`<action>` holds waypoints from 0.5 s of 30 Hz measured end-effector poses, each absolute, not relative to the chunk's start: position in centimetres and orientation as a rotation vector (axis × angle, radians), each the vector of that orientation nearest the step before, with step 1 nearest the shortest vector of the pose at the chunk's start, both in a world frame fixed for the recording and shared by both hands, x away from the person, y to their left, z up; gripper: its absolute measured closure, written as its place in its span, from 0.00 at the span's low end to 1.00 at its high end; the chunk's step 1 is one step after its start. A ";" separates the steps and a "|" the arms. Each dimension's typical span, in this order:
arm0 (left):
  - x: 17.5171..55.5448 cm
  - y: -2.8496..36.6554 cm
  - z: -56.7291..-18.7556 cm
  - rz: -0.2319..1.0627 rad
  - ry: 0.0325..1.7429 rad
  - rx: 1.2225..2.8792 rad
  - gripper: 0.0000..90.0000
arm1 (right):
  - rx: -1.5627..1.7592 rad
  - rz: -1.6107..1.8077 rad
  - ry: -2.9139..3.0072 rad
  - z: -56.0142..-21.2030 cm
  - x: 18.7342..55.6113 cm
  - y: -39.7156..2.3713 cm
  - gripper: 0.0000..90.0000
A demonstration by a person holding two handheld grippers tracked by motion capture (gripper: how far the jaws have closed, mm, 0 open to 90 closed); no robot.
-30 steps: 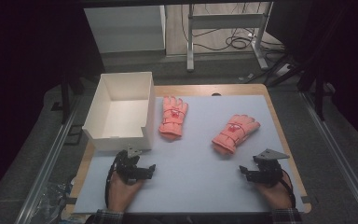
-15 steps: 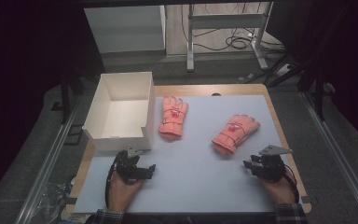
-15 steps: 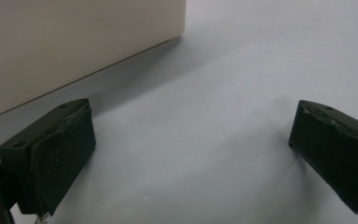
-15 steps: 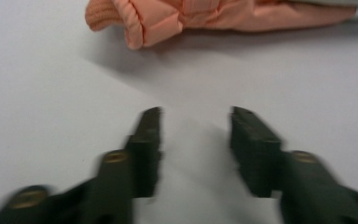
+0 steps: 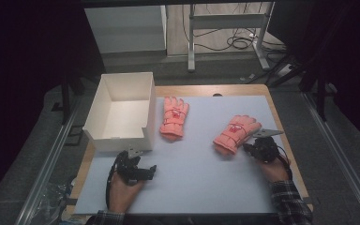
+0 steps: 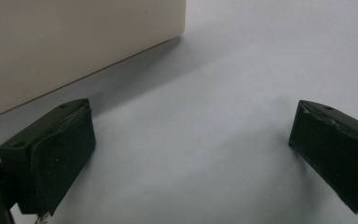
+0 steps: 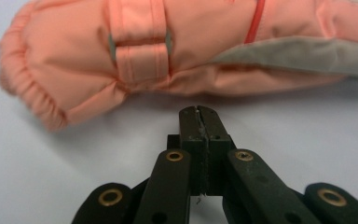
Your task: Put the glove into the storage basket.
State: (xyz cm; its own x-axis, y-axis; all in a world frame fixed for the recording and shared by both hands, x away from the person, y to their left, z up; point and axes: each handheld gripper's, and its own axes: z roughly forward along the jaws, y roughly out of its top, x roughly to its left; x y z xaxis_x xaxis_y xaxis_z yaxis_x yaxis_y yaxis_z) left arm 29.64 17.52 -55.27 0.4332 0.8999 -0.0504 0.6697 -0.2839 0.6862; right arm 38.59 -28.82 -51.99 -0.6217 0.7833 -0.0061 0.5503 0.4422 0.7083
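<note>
Two pink gloves on the counter (image 5: 201, 187). High view: right glove (image 5: 234, 133) lies just left of the right gripper (image 5: 249, 148); left glove (image 5: 173, 117) sits beside the white box (image 5: 122, 112), far of the left gripper (image 5: 151, 169). Left gripper view: jaws spread wide, nothing between, box wall at far left. Right gripper view: jaws just closed, clenched on nothing, glove cuff (image 7: 51, 88) just beyond the tips, apart.

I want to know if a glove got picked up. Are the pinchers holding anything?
No. The right hand-held gripper is shut on nothing, just short of the right glove. The left hand-held gripper is open over the bare table.
</note>
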 end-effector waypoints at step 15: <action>29.6 17.5 -55.3 0.463 1.316 2.048 0.00 | 1.066 0.987 2.324 -50.1 40.5 -26.9 0.97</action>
